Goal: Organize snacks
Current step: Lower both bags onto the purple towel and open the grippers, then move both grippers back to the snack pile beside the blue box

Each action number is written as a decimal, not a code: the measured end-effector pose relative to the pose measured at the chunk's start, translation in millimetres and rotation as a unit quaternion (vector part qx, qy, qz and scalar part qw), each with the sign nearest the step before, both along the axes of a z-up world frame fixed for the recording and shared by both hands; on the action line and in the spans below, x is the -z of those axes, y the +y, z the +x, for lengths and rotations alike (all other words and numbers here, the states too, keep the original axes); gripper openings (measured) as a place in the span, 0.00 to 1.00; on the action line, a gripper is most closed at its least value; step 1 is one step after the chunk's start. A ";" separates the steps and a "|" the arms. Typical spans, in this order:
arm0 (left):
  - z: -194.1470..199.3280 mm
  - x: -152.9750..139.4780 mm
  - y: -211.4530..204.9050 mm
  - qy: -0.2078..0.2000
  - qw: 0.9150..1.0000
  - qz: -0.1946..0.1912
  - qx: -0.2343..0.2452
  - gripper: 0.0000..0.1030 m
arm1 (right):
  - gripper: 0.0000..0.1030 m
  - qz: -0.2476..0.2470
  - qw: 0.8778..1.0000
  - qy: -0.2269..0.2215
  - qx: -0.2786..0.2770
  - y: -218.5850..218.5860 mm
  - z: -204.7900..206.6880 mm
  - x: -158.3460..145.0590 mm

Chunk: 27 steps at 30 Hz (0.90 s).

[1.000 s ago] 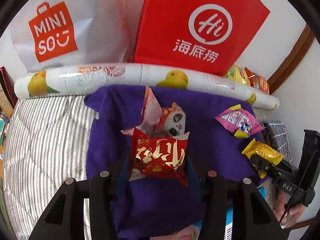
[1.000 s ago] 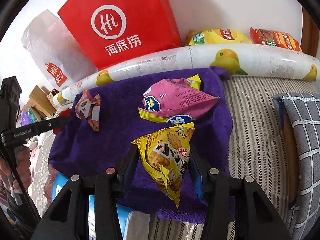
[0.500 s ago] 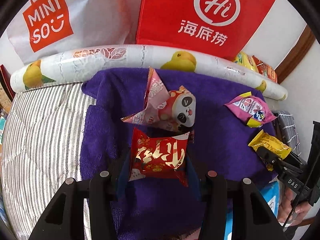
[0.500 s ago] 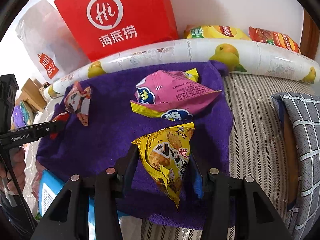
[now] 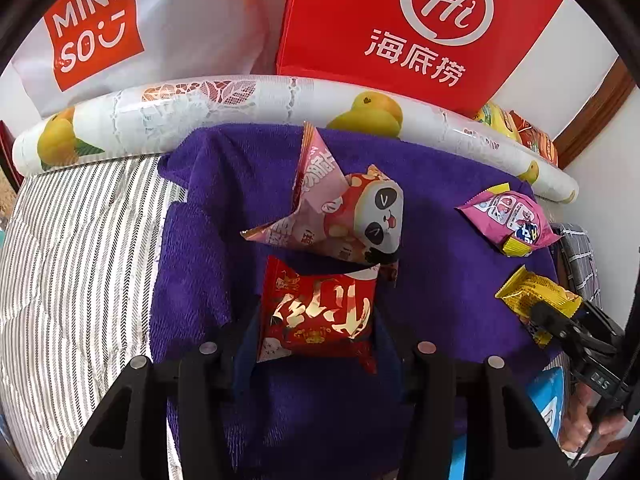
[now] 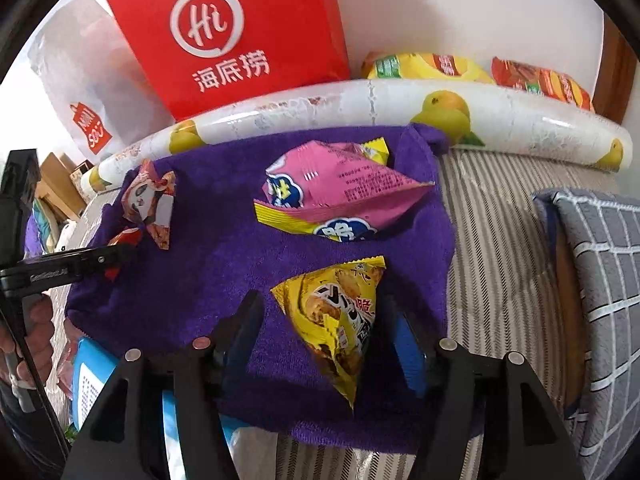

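Note:
My left gripper (image 5: 316,316) is shut on a red snack packet with gold lettering (image 5: 318,310), held just above the purple towel (image 5: 432,256), right behind a pink panda packet (image 5: 344,216). My right gripper (image 6: 320,312) has opened; the yellow snack packet (image 6: 340,316) lies on the towel (image 6: 208,288) between its spread jaws, a gap showing on the left side. A pink-and-yellow packet (image 6: 332,200) lies just beyond it. In the left wrist view the right gripper (image 5: 560,320) and the yellow packet (image 5: 536,296) show at the right edge, and the pink-and-yellow packet (image 5: 508,220) behind them.
A red Haidilao bag (image 5: 420,28) and a white Miniso bag (image 5: 120,32) stand behind a fruit-printed roll (image 5: 240,100). Two chip bags (image 6: 472,72) lie behind the roll. A grey checked cushion (image 6: 600,264) lies right. Striped bedding (image 5: 80,248) surrounds the towel. A blue box (image 6: 92,376) sits at the towel's near edge.
My right gripper's jaws have spread apart, letting go of the yellow packet. My left gripper has moved forward with the red packet, closer to the panda packet.

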State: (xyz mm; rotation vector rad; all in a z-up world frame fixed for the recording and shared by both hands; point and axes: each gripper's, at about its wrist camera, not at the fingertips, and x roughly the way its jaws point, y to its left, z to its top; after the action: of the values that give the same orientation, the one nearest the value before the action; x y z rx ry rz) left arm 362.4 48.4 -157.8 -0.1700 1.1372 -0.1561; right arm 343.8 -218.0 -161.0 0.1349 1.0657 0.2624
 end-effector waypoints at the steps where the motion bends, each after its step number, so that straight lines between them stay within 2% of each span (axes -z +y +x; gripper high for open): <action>1: 0.5 0.0 -0.5 0.000 1.000 -0.001 0.000 0.50 | 0.70 -0.002 1.000 -0.007 0.000 -0.2 -1.9 -3.8; 2: 0.8 -0.2 -0.4 -0.001 1.000 -0.002 0.000 0.50 | 0.70 -0.002 1.000 -0.013 0.001 -0.7 -3.3 -6.7; 5: 2.2 -1.0 -0.8 0.001 1.000 -0.004 0.004 0.59 | 0.70 0.004 1.000 -0.024 0.003 -2.3 -6.8 -16.4; 10: -2.7 -8.0 -0.9 0.005 1.000 -0.005 0.006 0.66 | 0.70 0.006 0.999 -0.039 0.009 -1.8 -18.1 -37.7; 18: -30.8 -36.1 11.7 -0.013 1.000 -0.012 0.005 0.66 | 0.70 0.014 0.998 -0.066 0.003 7.7 -65.9 -71.9; 27: -93.3 -72.7 24.2 -0.048 0.999 -0.021 0.011 0.66 | 0.70 0.031 0.999 -0.044 -0.001 23.0 -129.7 -77.5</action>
State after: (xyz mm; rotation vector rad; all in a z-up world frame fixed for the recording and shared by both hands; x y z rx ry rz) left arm 269.1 72.7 -85.1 -0.1847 1.0408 -0.2052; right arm 214.1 -194.9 -83.5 0.1765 0.9706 0.3006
